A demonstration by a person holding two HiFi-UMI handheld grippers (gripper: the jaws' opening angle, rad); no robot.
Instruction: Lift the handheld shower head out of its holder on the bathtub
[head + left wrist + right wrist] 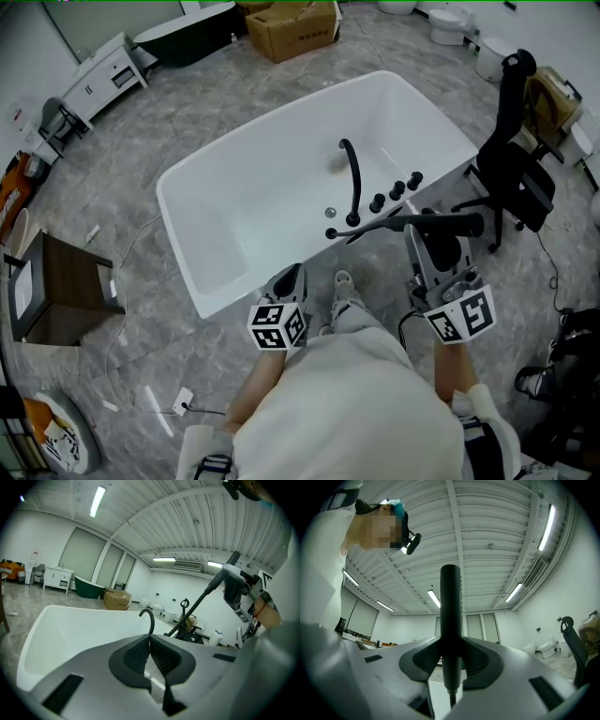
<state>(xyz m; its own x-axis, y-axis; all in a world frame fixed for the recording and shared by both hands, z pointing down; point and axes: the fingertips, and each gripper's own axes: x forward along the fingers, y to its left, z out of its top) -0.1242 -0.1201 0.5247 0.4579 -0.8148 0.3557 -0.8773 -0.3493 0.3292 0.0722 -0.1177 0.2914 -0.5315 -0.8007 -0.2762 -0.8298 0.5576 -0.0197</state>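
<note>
Right claw [451,654] clamps the shower head [452,224] (left claw [150,654] shut, empty) beside black faucet [353,178].

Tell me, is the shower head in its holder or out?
Out. The right gripper is shut on the shower head, holding it in the air; only its hose runs back to the bathtub.

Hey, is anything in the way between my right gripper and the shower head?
Nothing visible. The right gripper is already shut on the black shower head, with no object between pads and handle, and holds it raised over the bathtub.
</note>
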